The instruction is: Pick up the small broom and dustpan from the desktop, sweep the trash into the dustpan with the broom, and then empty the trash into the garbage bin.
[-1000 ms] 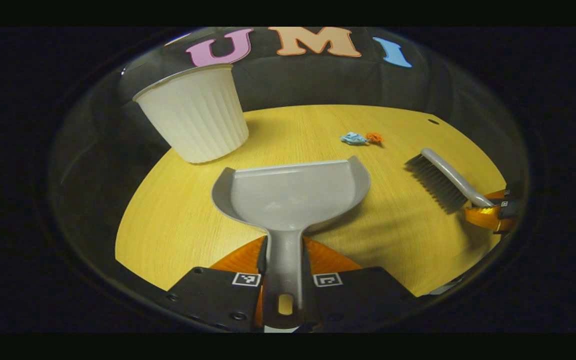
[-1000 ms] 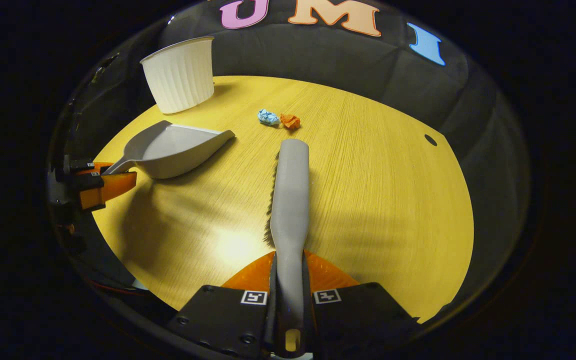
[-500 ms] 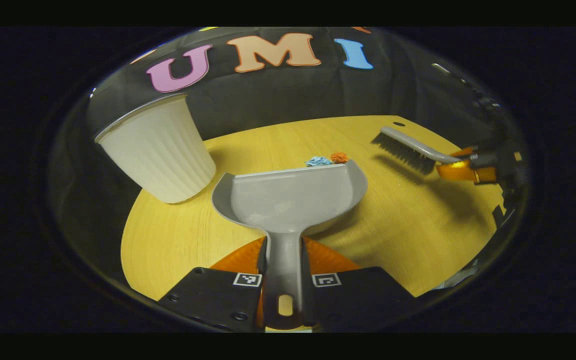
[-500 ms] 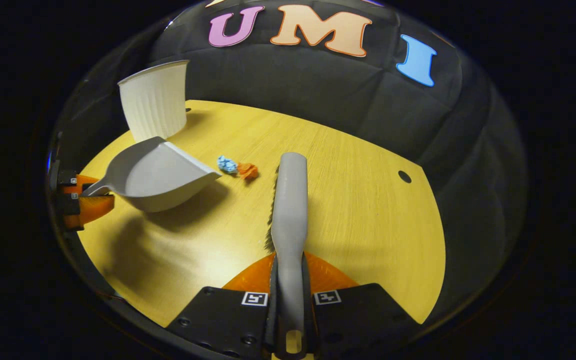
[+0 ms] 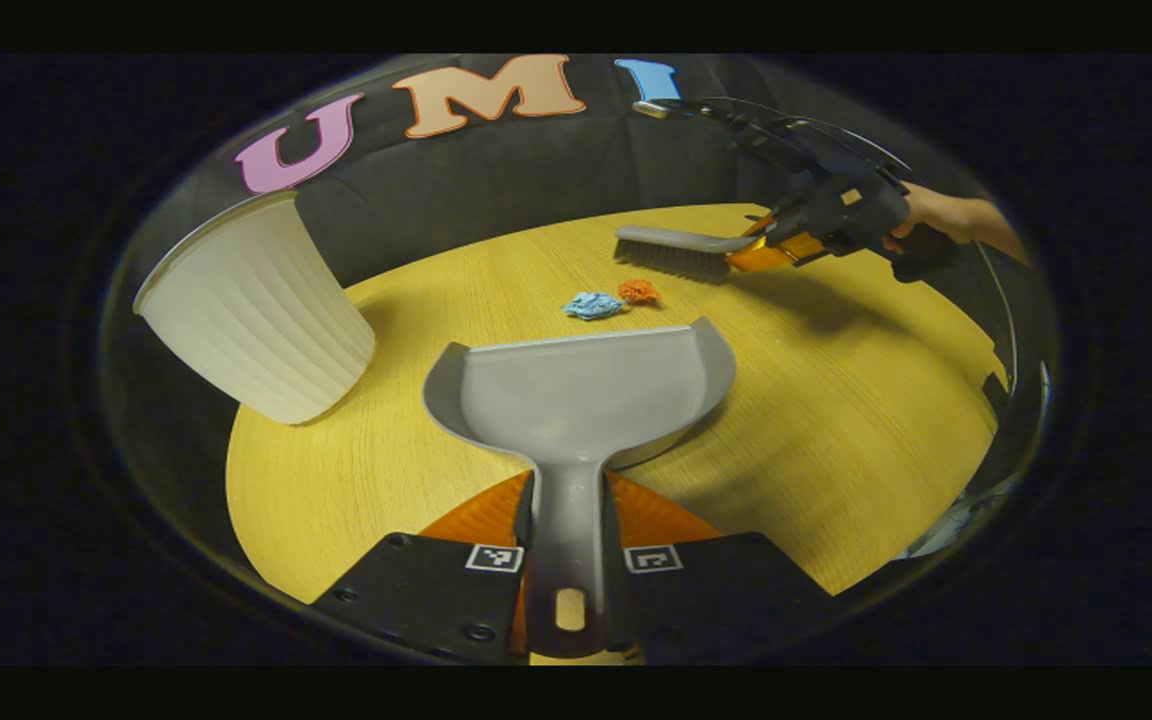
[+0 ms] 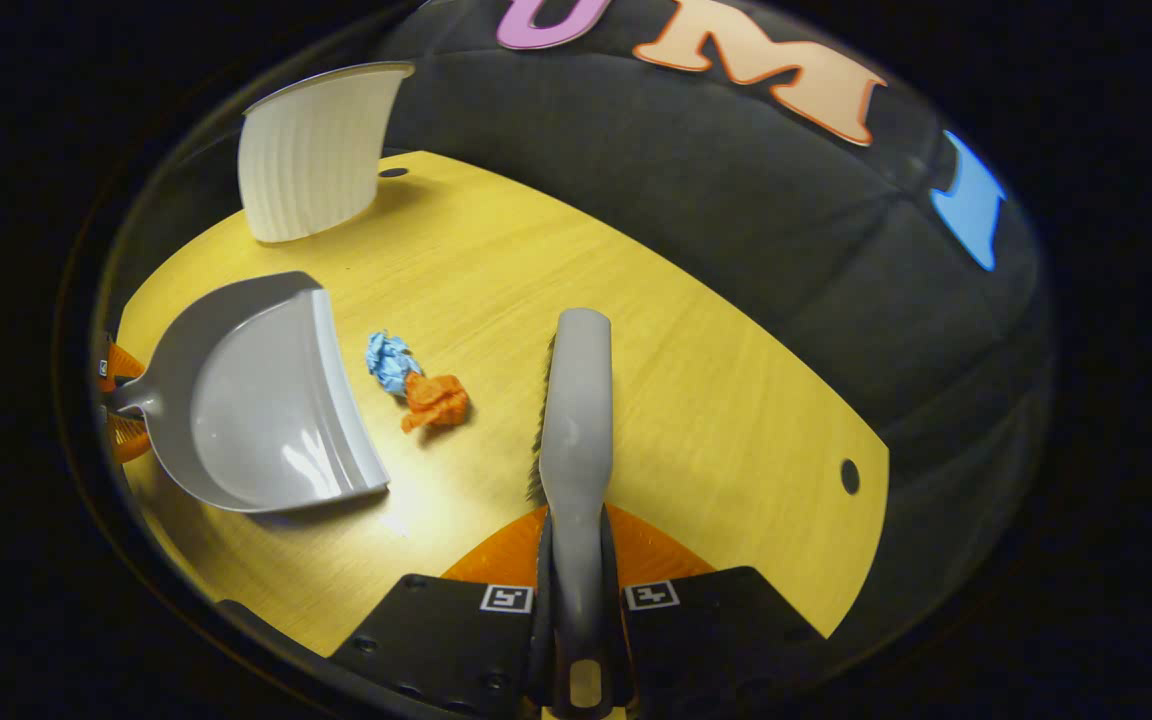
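A round yellow wood-grain table [image 5: 836, 400] carried everything in the booth. At its far left edge stood the white ribbed plastic garbage bin [image 5: 251, 310], upright and well apart from the trash; the right gripper view showed it at the table's far corner [image 6: 311, 150].

The grey plastic dustpan [image 5: 581, 385] lay low over the table, its handle clenched between the fingers of the left tool [image 5: 566, 545], its open mouth turned toward the trash. The right gripper view showed the pan [image 6: 256, 400] with its straight lip just beside the two scraps. The left tool [image 6: 116, 400] showed there as a sliver at the frame's edge.

The grey plastic hand broom [image 6: 576, 400] ran straight out from the right tool [image 6: 576, 590], whose fingers gripped its handle, bristles turned toward the scraps. The left gripper view showed the broom [image 5: 676, 250] held level, with the right tool [image 5: 786, 240] and a person's hand [image 5: 936, 215] behind it.

The crumpled blue paper scrap [image 6: 391, 360] and the crumpled orange paper scrap [image 6: 436, 400] lay touching each other on the table, between the dustpan's lip and the broom's bristles; the left gripper view placed them, blue [image 5: 591, 305] and orange [image 5: 638, 291], just beyond the pan's mouth. The broom's long axis ran roughly parallel to the pan's lip, so a sideways sweep of the right tool toward the pan appeared to be what the next step called for.
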